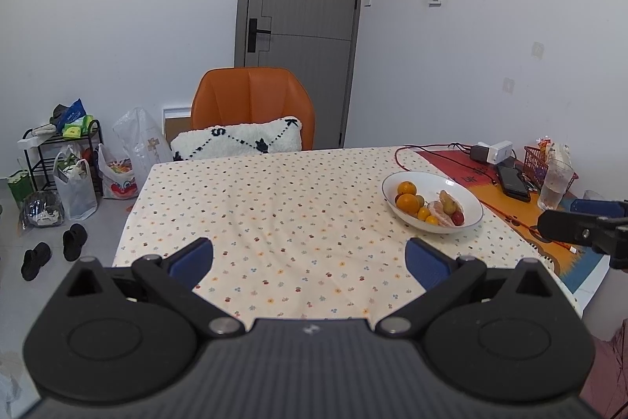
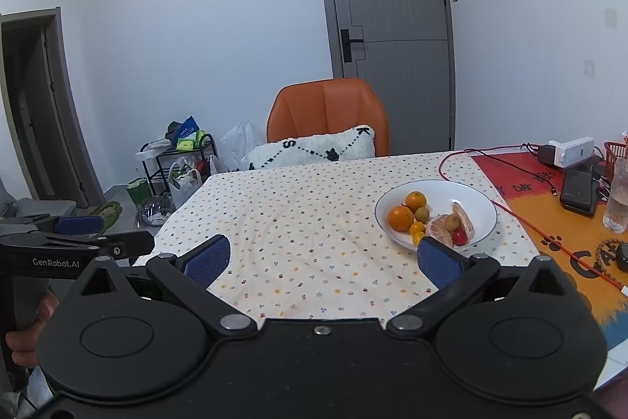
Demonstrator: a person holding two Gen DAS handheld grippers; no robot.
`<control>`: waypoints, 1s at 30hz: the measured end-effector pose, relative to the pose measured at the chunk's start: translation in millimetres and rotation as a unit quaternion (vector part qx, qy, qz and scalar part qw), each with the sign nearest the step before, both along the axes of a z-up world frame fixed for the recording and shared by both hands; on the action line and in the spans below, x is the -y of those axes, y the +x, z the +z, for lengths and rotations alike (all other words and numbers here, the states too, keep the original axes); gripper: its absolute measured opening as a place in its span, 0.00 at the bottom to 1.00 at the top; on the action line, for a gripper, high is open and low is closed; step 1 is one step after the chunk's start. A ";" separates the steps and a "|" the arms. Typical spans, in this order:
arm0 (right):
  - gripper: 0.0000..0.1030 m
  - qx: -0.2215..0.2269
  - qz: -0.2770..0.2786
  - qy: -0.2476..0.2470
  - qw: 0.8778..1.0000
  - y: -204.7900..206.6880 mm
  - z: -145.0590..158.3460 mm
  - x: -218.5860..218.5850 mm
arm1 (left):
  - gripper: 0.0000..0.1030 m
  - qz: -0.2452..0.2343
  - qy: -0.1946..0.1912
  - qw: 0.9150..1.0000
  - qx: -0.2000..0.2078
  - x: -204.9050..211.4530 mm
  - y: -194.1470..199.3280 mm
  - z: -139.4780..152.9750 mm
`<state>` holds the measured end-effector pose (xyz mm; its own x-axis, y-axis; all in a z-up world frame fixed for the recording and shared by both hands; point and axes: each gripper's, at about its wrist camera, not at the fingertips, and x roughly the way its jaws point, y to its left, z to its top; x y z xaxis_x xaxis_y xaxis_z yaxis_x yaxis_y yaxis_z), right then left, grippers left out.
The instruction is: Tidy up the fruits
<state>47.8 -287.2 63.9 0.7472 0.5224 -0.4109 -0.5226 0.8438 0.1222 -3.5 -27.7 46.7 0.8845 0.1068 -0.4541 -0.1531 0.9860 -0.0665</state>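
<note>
A white bowl (image 1: 467, 197) (image 2: 477, 195) sits on the right part of the flowered tablecloth (image 1: 274, 207). It holds oranges (image 2: 399, 216), small yellow-green fruits, a peeled pomelo piece (image 2: 437, 227) and a small red fruit (image 2: 459, 236). My left gripper (image 1: 310, 264) is open and empty above the table's near edge, left of the bowl. My right gripper (image 2: 324, 258) is open and empty, with its right fingertip (image 2: 435, 260) just in front of the bowl. The right gripper also shows at the right edge of the left wrist view (image 1: 581, 222).
An orange chair (image 1: 253, 105) with a white cushion stands at the table's far side. A bright mat (image 2: 569, 222) at the right carries a red cable, chargers, a black box, a red basket and a glass (image 1: 555, 183). Bags, a rack and shoes lie on the floor at the left.
</note>
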 end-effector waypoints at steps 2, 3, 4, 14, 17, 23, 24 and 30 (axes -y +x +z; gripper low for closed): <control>1.00 0.001 0.000 0.000 1.000 -0.1 0.1 0.0 | 1.00 0.000 0.000 1.000 0.000 0.0 0.1 -0.2; 1.00 0.001 0.000 0.000 1.000 0.2 0.0 0.1 | 1.00 0.000 0.000 1.000 0.000 -0.3 0.0 -0.4; 1.00 0.001 0.001 0.000 1.000 0.2 0.0 0.0 | 1.00 0.000 0.000 1.000 0.000 -0.2 0.2 -0.1; 1.00 0.000 0.000 0.000 1.000 -0.3 -0.9 0.3 | 1.00 0.000 0.000 1.000 0.000 -0.4 0.3 -0.5; 1.00 0.000 -0.001 0.001 1.000 -0.7 -1.1 0.7 | 1.00 0.000 0.000 1.000 0.000 -0.5 0.3 -0.6; 1.00 -0.001 -0.001 0.001 1.000 0.6 -1.6 1.0 | 1.00 0.000 0.000 1.000 -0.001 -0.4 0.4 -0.6; 1.00 -0.001 0.000 0.000 1.000 0.6 -1.6 1.1 | 1.00 0.000 0.000 1.000 -0.001 -0.5 0.4 -0.8; 1.00 -0.002 -0.001 0.000 1.000 0.6 -2.0 0.6 | 1.00 -0.002 0.000 1.000 -0.005 -0.5 1.7 -4.6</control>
<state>48.5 -287.8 62.0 0.7471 0.5201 -0.4138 -0.5198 0.8453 0.1239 -1.8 -27.1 42.1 0.8808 0.1032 -0.4621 -0.1500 0.9865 -0.0656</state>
